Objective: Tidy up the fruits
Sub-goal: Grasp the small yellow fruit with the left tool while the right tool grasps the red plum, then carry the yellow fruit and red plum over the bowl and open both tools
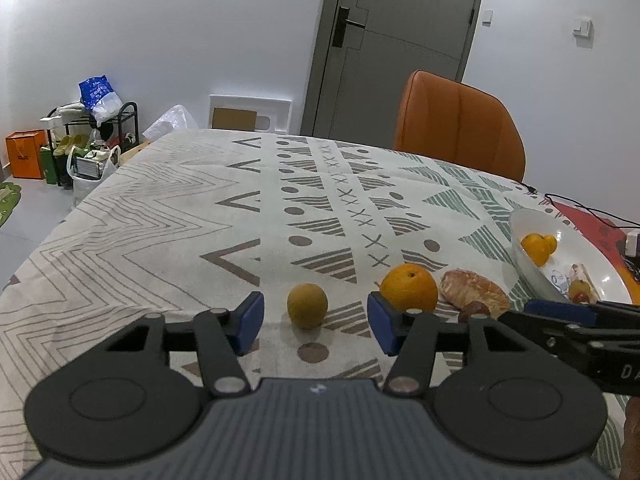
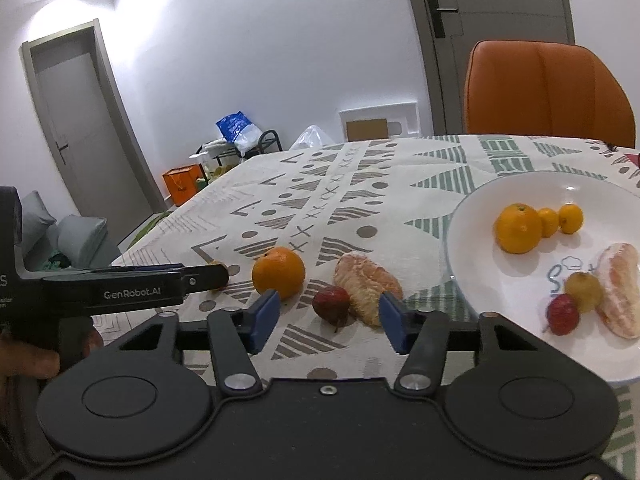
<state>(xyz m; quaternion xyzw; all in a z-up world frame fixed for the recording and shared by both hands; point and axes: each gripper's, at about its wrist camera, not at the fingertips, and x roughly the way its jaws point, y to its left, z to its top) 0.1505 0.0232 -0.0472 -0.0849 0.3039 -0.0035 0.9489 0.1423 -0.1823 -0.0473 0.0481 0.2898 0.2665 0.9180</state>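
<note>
On the patterned cloth, a small yellow-brown fruit sits between the blue pads of my left gripper, which is open and touches nothing. To its right lie an orange, a peeled citrus segment and a dark red fruit. My right gripper is open around that red fruit; its right pad stands close beside the citrus segment. A white plate at the right holds an orange, two small oranges, another segment, a yellow fruit and a red fruit.
An orange chair stands behind the table's far edge. A cable and a red mat lie beyond the plate. A hand holds the left gripper at the left. Bags and a rack stand on the floor by the wall.
</note>
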